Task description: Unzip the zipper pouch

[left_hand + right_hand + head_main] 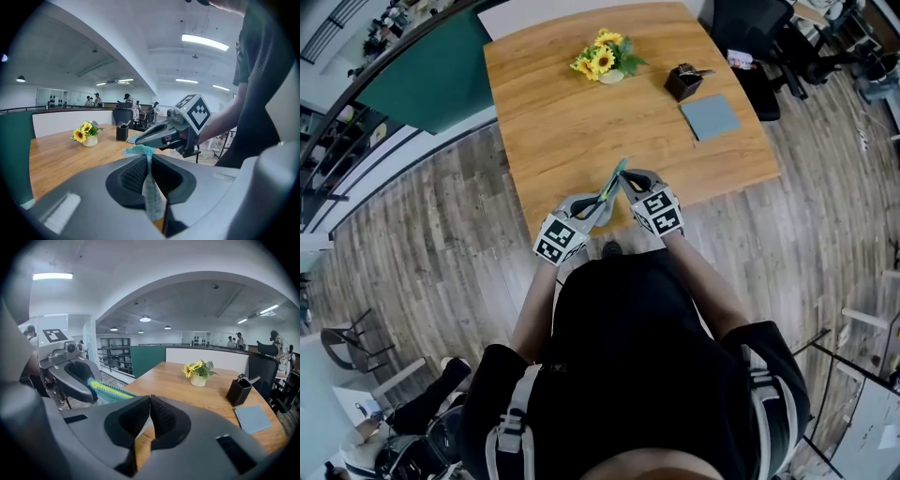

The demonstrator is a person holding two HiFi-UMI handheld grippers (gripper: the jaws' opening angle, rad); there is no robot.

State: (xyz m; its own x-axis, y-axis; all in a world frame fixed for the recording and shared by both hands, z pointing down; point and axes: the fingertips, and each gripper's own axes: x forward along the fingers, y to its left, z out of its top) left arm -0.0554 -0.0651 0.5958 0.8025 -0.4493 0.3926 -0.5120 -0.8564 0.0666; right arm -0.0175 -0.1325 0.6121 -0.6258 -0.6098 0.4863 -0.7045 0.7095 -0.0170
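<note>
The left gripper (598, 206) hangs over the near edge of the table (553, 122), and its jaws stand only slightly apart, clamped on a thin fold of the zipper pouch (614, 180). In the left gripper view the teal knit runs up between the pads and bunches above them. The pouch, teal with a yellow-green stripe, stands on edge in the air above that near edge, clear of the tabletop, spanning the two tools. The right gripper (628, 181) meets the pouch's upper end from the right, and its jaws are pressed fully together. Whether they pinch a zipper pull cannot be made out, since nothing shows between the pads in its own view.

Toward the table's far edge stands a small pale pot (611, 77) holding sunflowers (602, 58). To its right on the table is a black pen holder (682, 82) with one thin item leaning out; what it is stays unclear. Nearer, a grey-blue pad (710, 116) lies flat by the table's right edge.

The zipper itself is not visible, and the grippers cover the pouch's lower part.
</note>
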